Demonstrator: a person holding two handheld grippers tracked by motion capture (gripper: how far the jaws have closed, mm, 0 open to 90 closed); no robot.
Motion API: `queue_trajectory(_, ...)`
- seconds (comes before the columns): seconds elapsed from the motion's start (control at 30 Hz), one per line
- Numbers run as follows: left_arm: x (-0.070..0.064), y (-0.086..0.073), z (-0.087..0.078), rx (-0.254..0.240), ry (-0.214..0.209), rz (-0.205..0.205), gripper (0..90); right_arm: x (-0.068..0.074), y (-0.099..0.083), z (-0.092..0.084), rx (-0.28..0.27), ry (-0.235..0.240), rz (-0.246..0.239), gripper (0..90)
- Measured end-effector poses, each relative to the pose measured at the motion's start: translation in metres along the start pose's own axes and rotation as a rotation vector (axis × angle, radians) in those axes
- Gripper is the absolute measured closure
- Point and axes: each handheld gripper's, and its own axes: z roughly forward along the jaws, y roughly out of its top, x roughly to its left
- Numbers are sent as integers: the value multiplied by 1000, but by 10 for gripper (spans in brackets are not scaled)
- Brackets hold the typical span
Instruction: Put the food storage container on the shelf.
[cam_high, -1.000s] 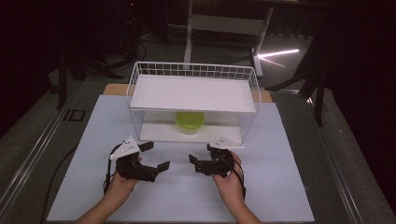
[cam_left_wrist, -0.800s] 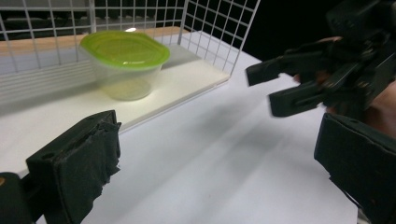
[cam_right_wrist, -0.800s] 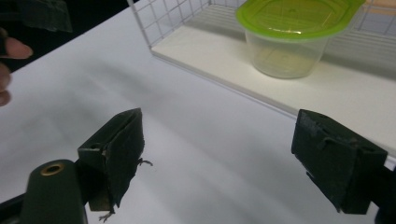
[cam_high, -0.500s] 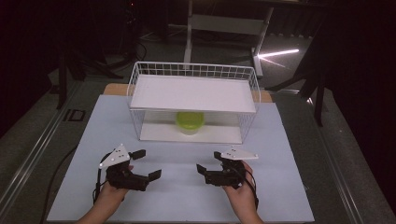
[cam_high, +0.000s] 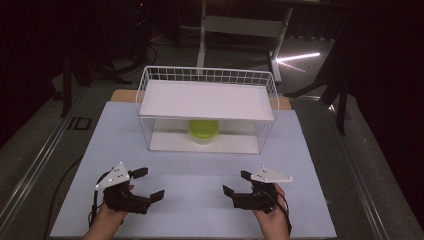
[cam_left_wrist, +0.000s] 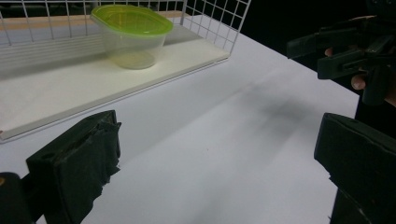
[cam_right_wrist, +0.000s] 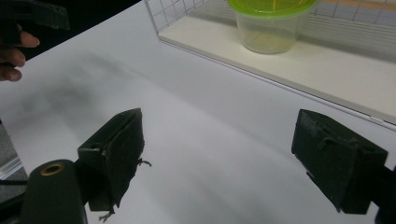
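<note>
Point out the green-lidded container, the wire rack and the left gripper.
green-lidded container (cam_left_wrist: 132, 35): left gripper view, clear side wall.
wire rack (cam_high: 207, 76): high view, back top rim.
left gripper (cam_high: 148, 184): high view, between its fingertips.

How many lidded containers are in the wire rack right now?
1. A clear container with a green lid sits on the lower board of the wire rack, beneath its upper shelf, which might hide others.

green-lidded clear tub (cam_high: 203, 131), white wire rack (cam_high: 207, 107)
</note>
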Motion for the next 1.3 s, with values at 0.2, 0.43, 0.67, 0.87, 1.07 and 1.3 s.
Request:
queue_trajectory(0.2,3,-6,-10,-8,15,-17,13,-3,-7,-12,3,-10,7,169)
queue_trajectory(0.43,6,-14,-17,-20,25,-25,13,-5,-16,-21,2,-30,5,169)
queue_trajectory(0.67,8,-20,-20,-21,36,-27,13,-11,-27,-19,10,-42,13,168)
queue_trajectory(0.87,10,-25,-21,-19,47,-34,13,-16,-31,-14,13,-51,-16,168)
queue_trajectory(1.07,9,-30,-20,-20,45,-38,13,-22,-31,-8,13,-60,-30,168)
queue_trajectory(1.3,10,-31,-21,-26,43,-48,13,-27,-35,-2,32,-48,-23,165)
